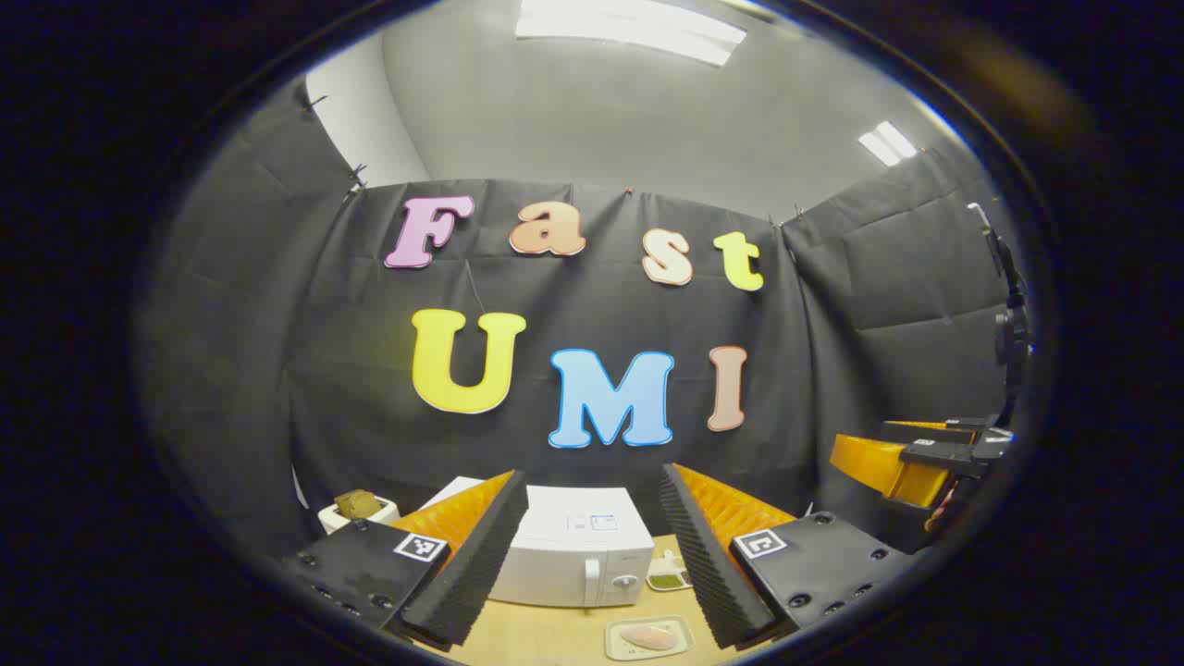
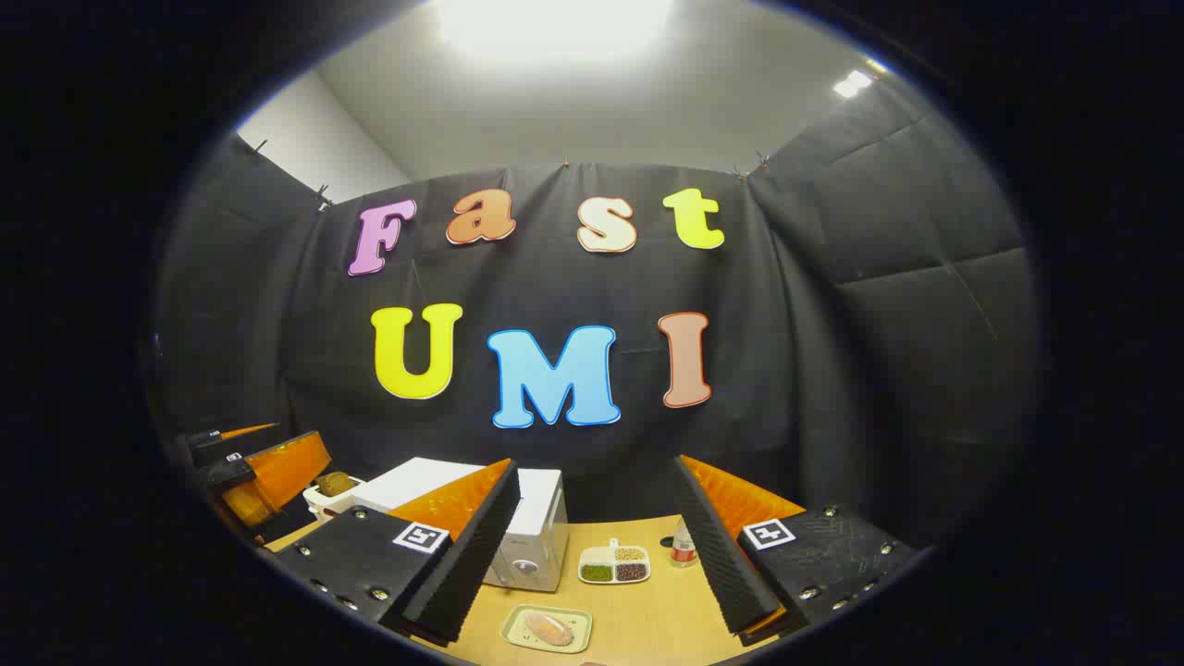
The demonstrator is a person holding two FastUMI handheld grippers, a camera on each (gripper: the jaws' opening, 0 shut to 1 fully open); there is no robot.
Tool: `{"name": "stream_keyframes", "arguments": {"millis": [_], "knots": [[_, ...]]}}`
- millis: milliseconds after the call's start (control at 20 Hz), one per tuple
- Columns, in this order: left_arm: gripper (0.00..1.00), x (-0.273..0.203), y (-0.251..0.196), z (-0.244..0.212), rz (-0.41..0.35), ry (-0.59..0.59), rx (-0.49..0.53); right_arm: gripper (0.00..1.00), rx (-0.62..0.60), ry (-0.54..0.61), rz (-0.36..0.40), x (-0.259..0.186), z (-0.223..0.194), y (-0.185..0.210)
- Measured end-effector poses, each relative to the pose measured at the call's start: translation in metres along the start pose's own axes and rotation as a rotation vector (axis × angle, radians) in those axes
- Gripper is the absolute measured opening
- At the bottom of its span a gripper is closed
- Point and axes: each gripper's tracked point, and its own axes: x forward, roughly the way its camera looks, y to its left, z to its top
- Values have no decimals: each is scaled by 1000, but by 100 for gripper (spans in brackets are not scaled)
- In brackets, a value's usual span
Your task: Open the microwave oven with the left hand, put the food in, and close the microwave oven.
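A white microwave oven [image 1: 573, 546] stands on the wooden table with its door shut; its handle [image 1: 589, 578] is near the right side of the front. The same microwave oven [image 2: 527, 527] sits left of centre in the right gripper view. A pale tray holding a pinkish piece of food [image 1: 649, 636] lies on the table in front of it, and that food tray [image 2: 548, 629] lies low in the right gripper view. My left gripper [image 1: 592, 555] hangs open above the table, well short of the oven. My right gripper [image 2: 592, 555] is open too, holding nothing.
A small divided dish of grains [image 2: 614, 564] and a little bottle [image 2: 683, 548] stand right of the microwave oven. A white box with a brown lump [image 1: 358, 509] sits to its left. The other gripper [image 1: 916, 462] shows at the right edge, and again, the other gripper [image 2: 264, 472] at the left.
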Motion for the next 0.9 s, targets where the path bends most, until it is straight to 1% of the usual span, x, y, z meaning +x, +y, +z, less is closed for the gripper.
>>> {"name": "stream_keyframes", "arguments": {"millis": [150, 250, 350, 450, 500, 600, 850, 900], "knots": [[95, 3, 1, 2, 20, -5, -7, 99, 6, -10, 13, 4, 2, -3], [99, 3, 0, 2, 31, -8, -10, 99, 6, -6, 21, 7, 2, -4], [97, 5, -3, 4, 38, -10, -1, 99, 9, 1, 31, 13, 1, -6], [97, 9, -7, 8, 41, -15, 10, 99, 14, 5, 45, 17, 1, -8], [99, 11, -8, 9, 44, -16, 15, 99, 11, 6, 50, 20, 0, -8], [95, 14, -11, 5, 53, -12, 18, 99, 5, 12, 63, 26, -3, -10], [95, 28, -16, -7, 81, -1, 10, 99, 6, 27, 97, 38, -13, -19], [99, 31, -18, -9, 89, -4, 8, 99, 7, 32, 104, 39, -16, -22]]}}
